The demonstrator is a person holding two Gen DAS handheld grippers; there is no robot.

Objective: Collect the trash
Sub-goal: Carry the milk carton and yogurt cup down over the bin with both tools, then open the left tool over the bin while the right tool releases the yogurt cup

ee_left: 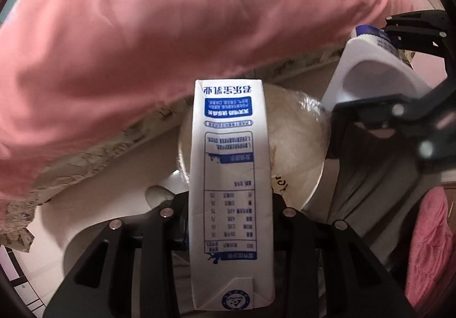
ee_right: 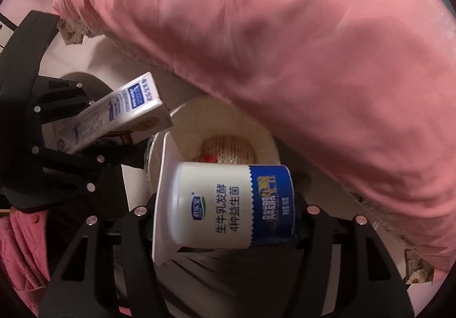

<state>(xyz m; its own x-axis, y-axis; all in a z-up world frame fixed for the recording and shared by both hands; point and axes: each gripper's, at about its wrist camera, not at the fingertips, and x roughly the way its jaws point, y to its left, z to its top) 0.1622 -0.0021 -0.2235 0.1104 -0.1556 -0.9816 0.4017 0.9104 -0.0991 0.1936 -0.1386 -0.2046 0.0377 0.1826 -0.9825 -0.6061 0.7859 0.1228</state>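
My left gripper [ee_left: 230, 209] is shut on a tall white and blue milk carton [ee_left: 230, 175], which points down over a round white bin [ee_left: 299, 147] lined with a clear bag. My right gripper [ee_right: 225, 208] is shut on a white and blue yogurt cup [ee_right: 225, 204], held sideways with its open mouth to the left. Below the cup lies the same bin [ee_right: 268, 141], with a brownish ball of trash [ee_right: 228, 151] inside. Each view shows the other gripper's load: the cup [ee_left: 373, 67] at upper right, the carton [ee_right: 119, 110] at left.
A big pink quilt [ee_left: 171, 33] on a bed hangs close over the bin on its far side, with a patterned sheet edge [ee_left: 85, 158] under it. Pale floor [ee_left: 99, 204] surrounds the bin. A person's pink fleece clothing [ee_right: 22, 246] is near the lower edges.
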